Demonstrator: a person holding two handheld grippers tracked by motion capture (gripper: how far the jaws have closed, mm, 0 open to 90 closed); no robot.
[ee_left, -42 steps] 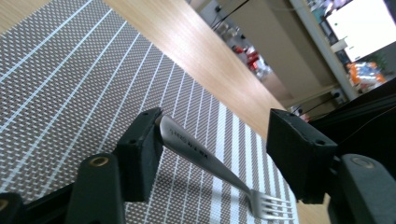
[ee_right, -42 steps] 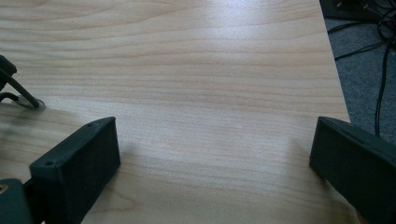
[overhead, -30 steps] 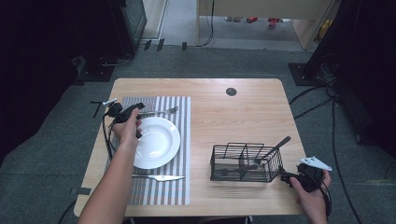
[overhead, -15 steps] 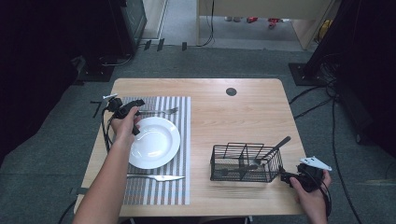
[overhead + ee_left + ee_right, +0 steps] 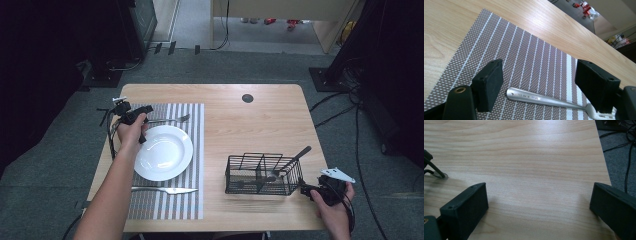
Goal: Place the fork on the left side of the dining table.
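A silver fork point(image 5: 171, 120) lies on the striped placemat point(image 5: 196, 150), just beyond a white plate point(image 5: 165, 152). My left gripper point(image 5: 148, 108) hovers at the fork's handle end, near the mat's far left corner. In the left gripper view its jaws point(image 5: 539, 82) stand wide apart, and the fork handle point(image 5: 541, 98) lies flat on the mat point(image 5: 524, 55) between them, untouched. A knife point(image 5: 165, 190) rests on the mat in front of the plate. My right gripper point(image 5: 306, 189) sits open at the near right table corner beside a black wire basket point(image 5: 260, 175), with bare wood point(image 5: 536, 157) between its jaws point(image 5: 539, 205).
A utensil point(image 5: 294, 159) leans out of the basket's right compartment. The basket's wire foot point(image 5: 435, 171) is at the left of the right gripper view. A round cable hole point(image 5: 247, 98) is at the table's far side. Cables trail over the floor to the right.
My left gripper has drifted slightly back toward the mat's far left corner. The fork has stayed lying on the mat. The right hand has kept still.
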